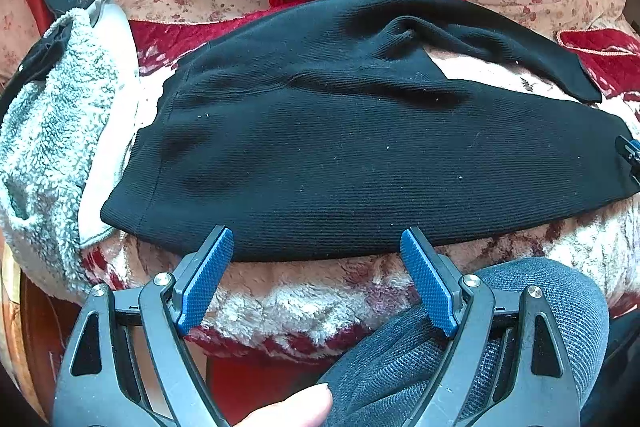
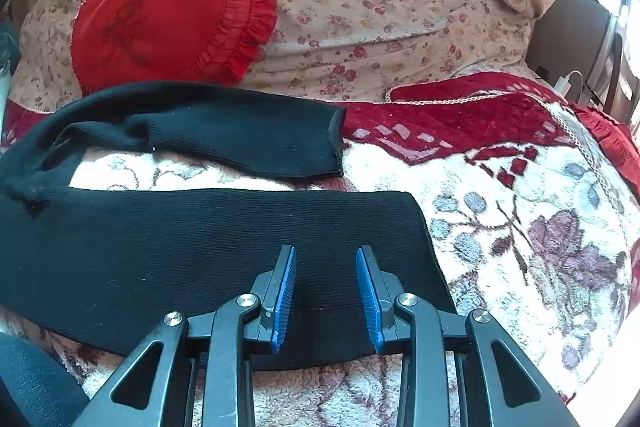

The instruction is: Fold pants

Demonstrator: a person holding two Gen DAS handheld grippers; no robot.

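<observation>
Here, black pants (image 1: 340,147) edge, blanket (image 2: 540,227) beyond

Black ribbed pants (image 1: 340,147) flat, legs parted

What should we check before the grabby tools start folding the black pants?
1. Pants lying on the blanket: ok.
2. Legs apart, far leg crumpled near the crotch: not ok.
3. Left tool open, at the pants' near edge: ok.
4. Right tool open over the near leg, gripping nothing: ok.
5. Red cushion touching the far leg: cannot tell.
6. Grey towel clear of the waistband: cannot tell.
</observation>
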